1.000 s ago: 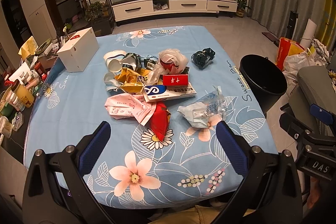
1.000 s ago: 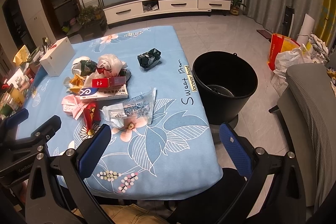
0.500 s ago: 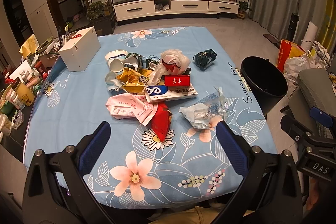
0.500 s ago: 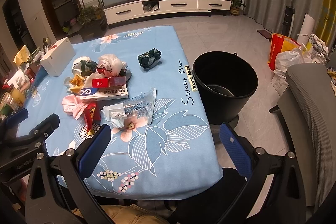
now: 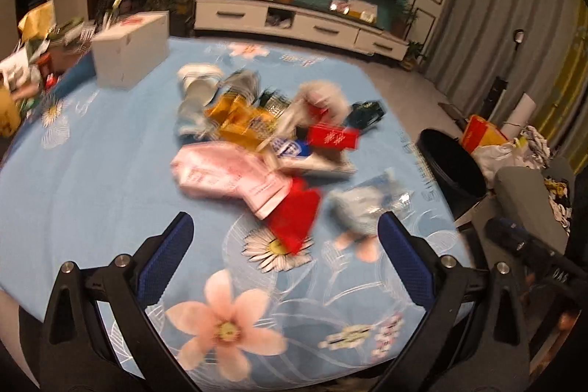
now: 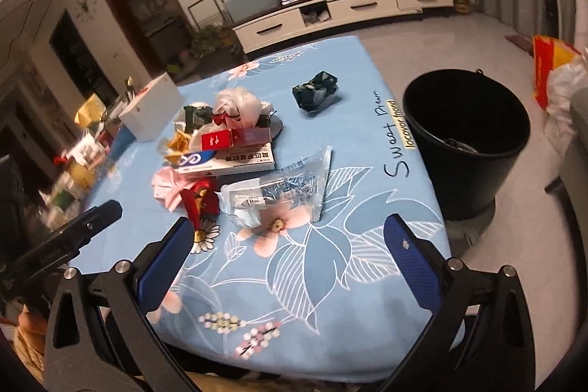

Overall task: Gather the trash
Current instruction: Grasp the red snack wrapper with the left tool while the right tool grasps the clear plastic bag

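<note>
Left gripper (image 5: pixel 284 241): fingers spread wide, nothing held, poised over the near table edge, likely lining up on the trash heap (image 5: pixel 272 142) mid-table. Right gripper (image 6: pixel 288 245): also apart and empty, near the clear plastic wrapper (image 6: pixel 283 188). Black bucket (image 6: pixel 466 142) stands on the floor beside the table's right edge, probably to receive trash. Left view is motion-blurred; right view is sharp and shows into the bucket.
</note>
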The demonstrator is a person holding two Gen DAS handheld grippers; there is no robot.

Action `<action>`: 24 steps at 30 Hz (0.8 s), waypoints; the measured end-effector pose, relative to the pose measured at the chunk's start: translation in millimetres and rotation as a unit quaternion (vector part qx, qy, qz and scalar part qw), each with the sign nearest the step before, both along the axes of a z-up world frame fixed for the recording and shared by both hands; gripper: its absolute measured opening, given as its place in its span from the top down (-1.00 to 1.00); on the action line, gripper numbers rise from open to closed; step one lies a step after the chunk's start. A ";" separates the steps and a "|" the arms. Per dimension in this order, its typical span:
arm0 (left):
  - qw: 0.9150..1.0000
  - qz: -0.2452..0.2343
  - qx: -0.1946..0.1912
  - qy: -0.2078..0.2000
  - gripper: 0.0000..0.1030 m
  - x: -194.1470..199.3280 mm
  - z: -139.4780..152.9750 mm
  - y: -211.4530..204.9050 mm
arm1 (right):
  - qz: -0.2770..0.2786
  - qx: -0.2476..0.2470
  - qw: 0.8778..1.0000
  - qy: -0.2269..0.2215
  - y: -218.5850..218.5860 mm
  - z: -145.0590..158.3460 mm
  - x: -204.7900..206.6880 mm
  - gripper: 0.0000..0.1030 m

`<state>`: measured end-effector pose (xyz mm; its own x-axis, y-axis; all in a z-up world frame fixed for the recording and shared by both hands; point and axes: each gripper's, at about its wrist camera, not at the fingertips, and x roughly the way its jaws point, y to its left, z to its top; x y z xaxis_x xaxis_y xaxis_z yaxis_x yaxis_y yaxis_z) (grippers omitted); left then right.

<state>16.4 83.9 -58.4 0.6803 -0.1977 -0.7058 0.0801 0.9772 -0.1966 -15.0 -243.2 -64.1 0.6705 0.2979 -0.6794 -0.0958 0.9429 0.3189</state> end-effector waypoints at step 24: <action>0.996 -0.061 -0.040 0.058 0.19 58.9 -82.7 -31.6 | 0.151 -0.038 0.987 0.036 53.2 -71.9 101.0 -0.67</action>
<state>75.3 52.4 -141.1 0.5618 -0.3321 -0.7577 0.1697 0.9427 -0.2874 86.1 -190.0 -136.0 0.5074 0.4242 -0.7501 -0.3564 0.8958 0.2655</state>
